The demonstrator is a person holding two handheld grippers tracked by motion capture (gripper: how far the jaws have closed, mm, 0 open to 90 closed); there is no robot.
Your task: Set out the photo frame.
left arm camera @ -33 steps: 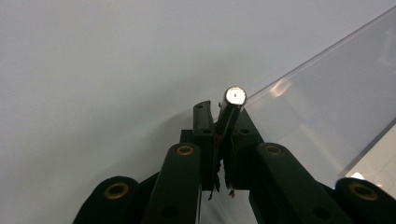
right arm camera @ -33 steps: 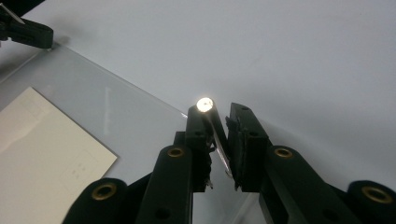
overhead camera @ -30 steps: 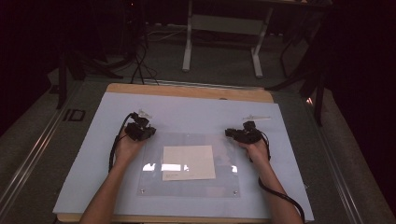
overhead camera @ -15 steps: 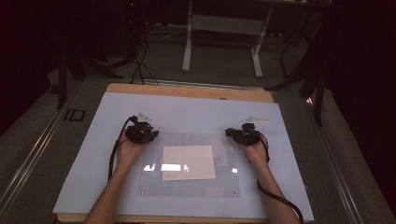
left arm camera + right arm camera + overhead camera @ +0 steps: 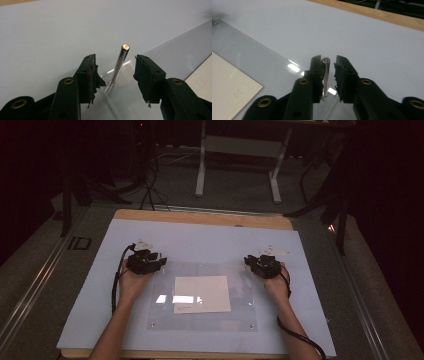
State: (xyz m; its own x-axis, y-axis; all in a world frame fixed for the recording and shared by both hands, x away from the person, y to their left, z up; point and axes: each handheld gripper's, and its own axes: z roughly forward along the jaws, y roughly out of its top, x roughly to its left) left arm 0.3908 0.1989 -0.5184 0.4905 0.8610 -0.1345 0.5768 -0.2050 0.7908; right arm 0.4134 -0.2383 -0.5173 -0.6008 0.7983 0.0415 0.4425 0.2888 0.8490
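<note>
A clear acrylic plate (image 5: 165,316) lies flat on a pale mat (image 5: 210,240), with a cream paper sheet (image 5: 201,293) under its middle. A thin metal pin (image 5: 121,53) stands upright at the plate's far left corner. My left gripper (image 5: 116,60) is open, its jaws wide on either side of that pin and clear of it. At the far right corner stands a second pin (image 5: 326,72). My right gripper (image 5: 328,59) straddles it, jaws nearly closed: one pad touches the pin, and a narrow gap stays on the other side. From above, the left gripper (image 5: 159,261) and right gripper (image 5: 250,262) sit at those corners.
The mat covers a wooden table whose far edge (image 5: 200,217) shows as a tan strip. Beyond it are a dark floor, cables and a white table frame (image 5: 235,165). Two small screws (image 5: 252,325) mark the plate's near corners. Both forearms reach in from the near edge.
Both grippers have shifted only slightly, settling down at the plate's far corners around the pins. The plate and the paper have not moved.
</note>
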